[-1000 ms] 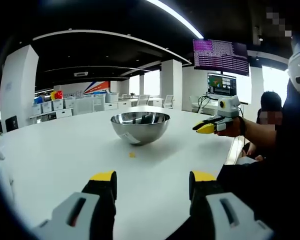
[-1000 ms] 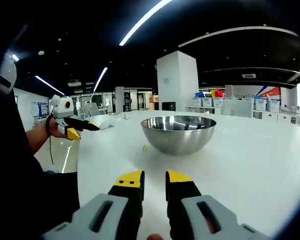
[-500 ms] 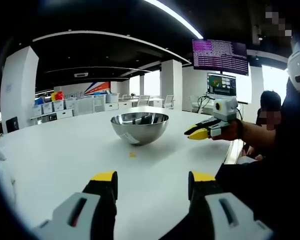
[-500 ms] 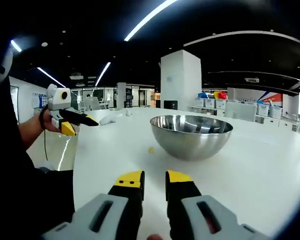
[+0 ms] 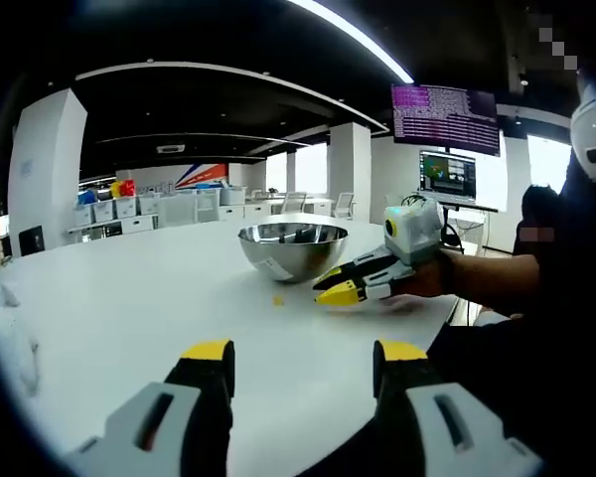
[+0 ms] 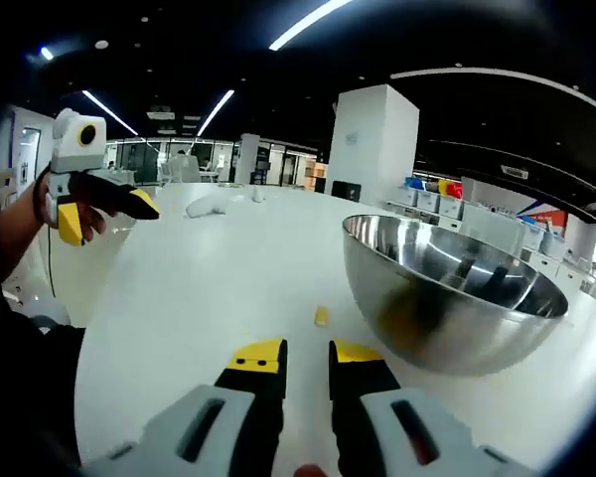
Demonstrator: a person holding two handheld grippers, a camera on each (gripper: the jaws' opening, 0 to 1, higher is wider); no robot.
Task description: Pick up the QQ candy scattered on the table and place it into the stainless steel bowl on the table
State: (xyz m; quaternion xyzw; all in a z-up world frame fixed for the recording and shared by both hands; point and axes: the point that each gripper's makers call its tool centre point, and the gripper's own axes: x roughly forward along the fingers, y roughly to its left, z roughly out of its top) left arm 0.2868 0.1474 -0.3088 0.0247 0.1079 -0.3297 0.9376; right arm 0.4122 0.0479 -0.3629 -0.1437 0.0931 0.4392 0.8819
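A stainless steel bowl [image 5: 291, 248] [image 6: 447, 298] stands on the white table [image 5: 129, 308]. One small yellow QQ candy [image 5: 277, 299] [image 6: 322, 316] lies on the table just in front of it. My right gripper [image 6: 306, 355] hovers low over the table, a short way short of the candy, its jaws a narrow gap apart with nothing between them. In the left gripper view the right gripper [image 5: 336, 287] reaches in from the right beside the bowl. My left gripper [image 5: 305, 352] stands wide open and empty, further back. In the right gripper view the left gripper [image 6: 114, 211] is held up at the far left.
A white object [image 6: 211, 204] lies far off on the table. The table's near edge [image 5: 432, 328] curves close to the person's body. Storage bins [image 5: 109, 209], a white pillar [image 6: 377, 139] and wall screens [image 5: 445, 117] stand behind. Another person [image 5: 536, 229] sits at the right.
My right gripper has moved forward and down toward the candy and bowl, which now loom larger in its view. The left gripper has hardly moved.
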